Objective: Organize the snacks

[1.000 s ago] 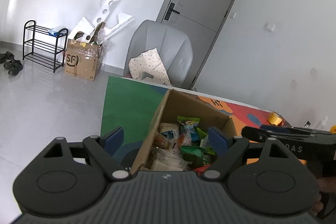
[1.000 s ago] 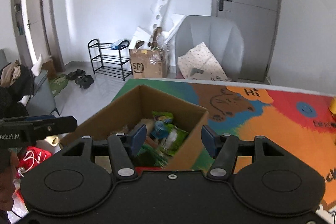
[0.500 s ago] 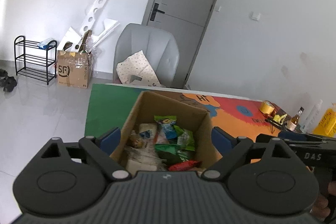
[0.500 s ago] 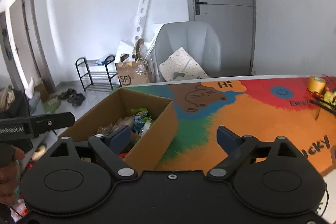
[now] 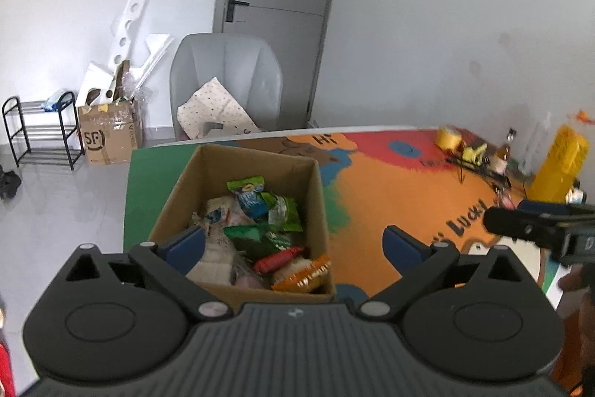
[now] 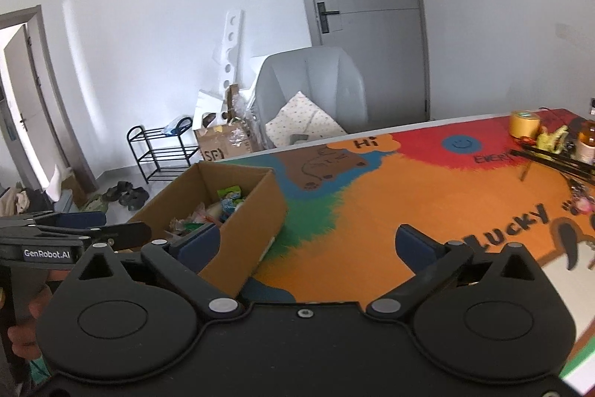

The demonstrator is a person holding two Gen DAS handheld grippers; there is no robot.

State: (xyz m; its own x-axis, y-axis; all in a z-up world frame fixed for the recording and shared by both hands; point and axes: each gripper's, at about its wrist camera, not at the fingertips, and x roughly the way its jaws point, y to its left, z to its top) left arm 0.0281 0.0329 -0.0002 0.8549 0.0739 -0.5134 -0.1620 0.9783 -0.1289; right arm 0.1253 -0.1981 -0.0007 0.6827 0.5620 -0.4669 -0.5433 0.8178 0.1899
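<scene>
The bench (image 5: 401,188) wears a bright printed mat, green at its left edge, orange through the middle and red toward the far right corner. Most of the orange stretch in front of the right tool (image 6: 308,242) lies bare, which looks like the natural spot for laying out sorted groups.

The cardboard box (image 5: 316,188) stands open-topped near the left edge of the bench, on the seam between green and orange. It holds the snacks (image 5: 260,229) in a loose heap: green packets toward the back, pale wrappers on the left side, a red tube and an orange foil pack at the near wall. The pile overlaps, so I judge that only the top layer can be picked cleanly.

Clutter sits along the far right corner: a yellow tape roll (image 6: 524,123), small bottles and some cables. Keep sorted packs well apart from it.

The left tool (image 5: 293,244) hangs over the near wall of the box, its jaws opening to almost their full spread, and nothing lies between them. The right tool's jaws are opening too, already very wide and empty, with its left finger beside the box's right wall.

To do the step well, I would lower 1 tool onto a single top packet, such as the red tube, and close across its narrow side, not scoop 2 at once. Foil will likely crumple and slip, so grip near the sealed edge.
</scene>
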